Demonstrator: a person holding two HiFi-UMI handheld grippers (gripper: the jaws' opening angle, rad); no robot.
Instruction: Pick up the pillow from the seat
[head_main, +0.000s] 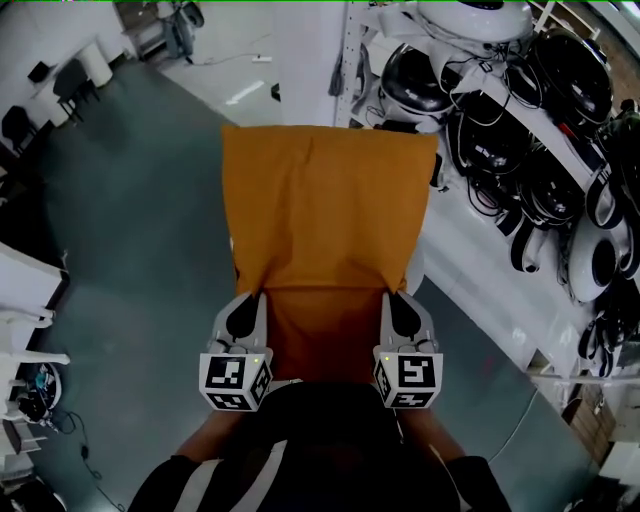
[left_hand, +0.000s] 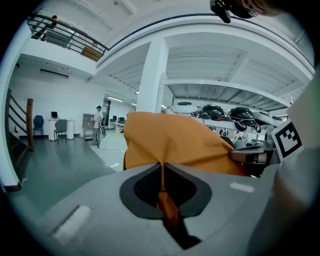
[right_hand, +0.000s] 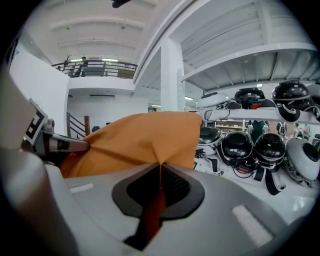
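Grey floor (head_main: 130, 230) spreads below as the left gripper (head_main: 250, 300) and right gripper (head_main: 397, 298), fingers clamped tight on orange fabric, hold the pillow (head_main: 325, 200) by its near edge, apparently hanging in mid-air; racks of helmets (head_main: 560, 130) line the far right.

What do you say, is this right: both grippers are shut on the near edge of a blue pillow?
Only the colour is wrong: the pillow is orange, as the head view shows. The left gripper and right gripper are both shut on its near edge.
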